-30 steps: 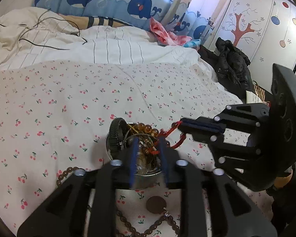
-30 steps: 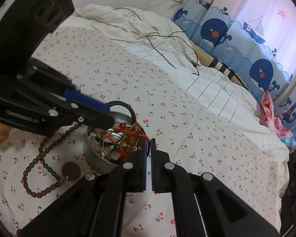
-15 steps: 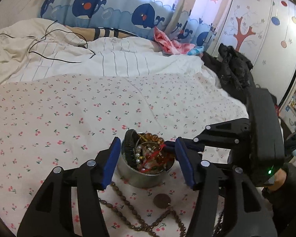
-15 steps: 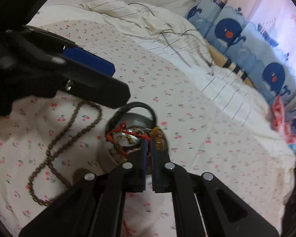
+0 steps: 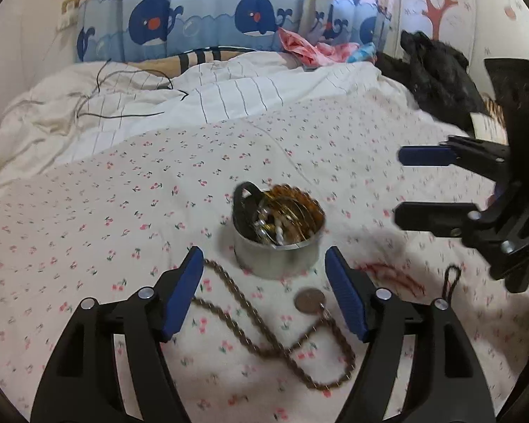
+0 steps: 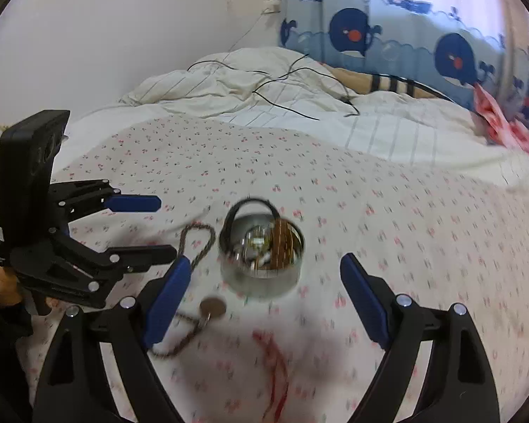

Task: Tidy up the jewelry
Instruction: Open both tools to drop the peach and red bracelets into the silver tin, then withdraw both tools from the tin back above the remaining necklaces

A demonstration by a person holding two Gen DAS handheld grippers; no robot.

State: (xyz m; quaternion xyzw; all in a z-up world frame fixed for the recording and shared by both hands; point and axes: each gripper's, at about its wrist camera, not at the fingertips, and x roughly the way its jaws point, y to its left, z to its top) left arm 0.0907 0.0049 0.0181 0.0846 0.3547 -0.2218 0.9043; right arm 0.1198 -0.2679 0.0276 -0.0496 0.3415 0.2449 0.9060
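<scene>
A round metal tin (image 5: 277, 255) (image 6: 261, 278) full of beads and chains stands on the cherry-print sheet (image 5: 105, 211), with a black ring (image 5: 244, 197) leaning on its rim. A brown bead necklace (image 5: 236, 313) (image 6: 198, 243) with a round pendant (image 5: 309, 300) (image 6: 212, 307) lies in front of it. A red cord (image 5: 391, 275) (image 6: 275, 359) lies loose on the sheet. My left gripper (image 5: 264, 292) (image 6: 165, 229) hangs above the necklace, jaws opening, holding nothing. My right gripper (image 6: 264, 296) (image 5: 400, 187) hovers near the tin, jaws opening, nothing between them.
A rumpled striped duvet (image 5: 194, 98) with a black cable (image 6: 292, 81) covers the far half of the bed. Whale-print curtains (image 5: 250, 17) hang behind. Dark clothing (image 5: 437, 74) and pink cloth (image 5: 310, 47) lie at the far right. A small dark cord loop (image 5: 449, 282) rests on the sheet.
The right gripper let go of the red cord, which now lies on the sheet. Both grippers opened wide and drew back and up from the tin.
</scene>
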